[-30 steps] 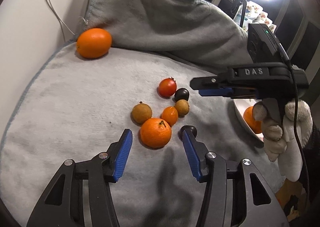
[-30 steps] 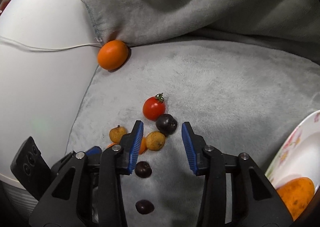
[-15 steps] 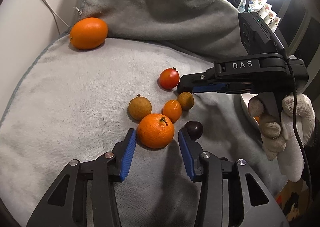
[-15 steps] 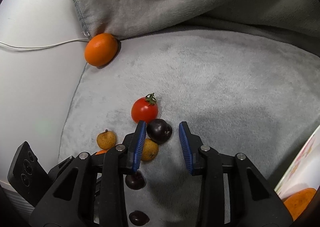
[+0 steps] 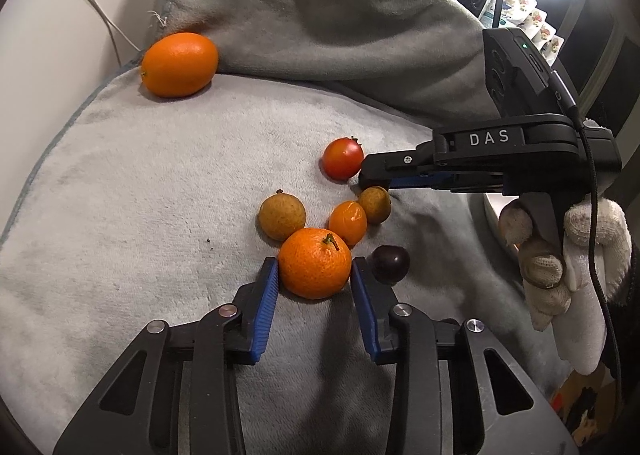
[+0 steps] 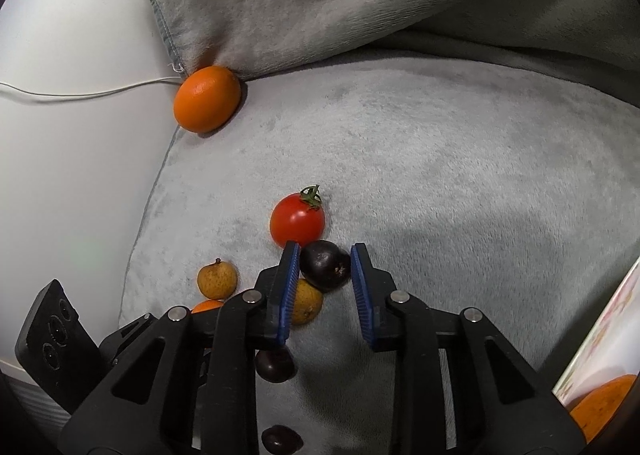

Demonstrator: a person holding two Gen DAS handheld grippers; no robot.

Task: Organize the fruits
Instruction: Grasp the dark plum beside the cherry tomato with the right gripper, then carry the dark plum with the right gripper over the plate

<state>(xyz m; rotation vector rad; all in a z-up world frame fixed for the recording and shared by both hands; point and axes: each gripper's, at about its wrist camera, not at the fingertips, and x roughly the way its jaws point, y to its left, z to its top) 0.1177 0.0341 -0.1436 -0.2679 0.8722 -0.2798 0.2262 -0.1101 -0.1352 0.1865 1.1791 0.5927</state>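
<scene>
Mandarin is seated between the jaws of the left gripper; both blue pads look pressed on its sides, after the jaws were just closing in on it. A dark plum is seen just outside the right-hand pad, touching or nearly so. Just past the jaws, a kumquat sits against the mandarin, flanked by two brown longans. Further out a cherry tomato is found, and well beyond, against the bunched fold of the grey blanket, a large orange.

Right gripper: a dark plum is held between its jaws, which were just closing; both pads appear to be in contact. One longan is partly hidden behind the left-hand pad, the other lies further out on that side. The tomato lies just ahead of the left-hand pad tip. Two more dark plums are visible behind the jaws, under the gripper frame. An orange fruit on a patterned plate is glimpsed well off to the right-hand side. The gripper handle is held by a gloved hand.
</scene>
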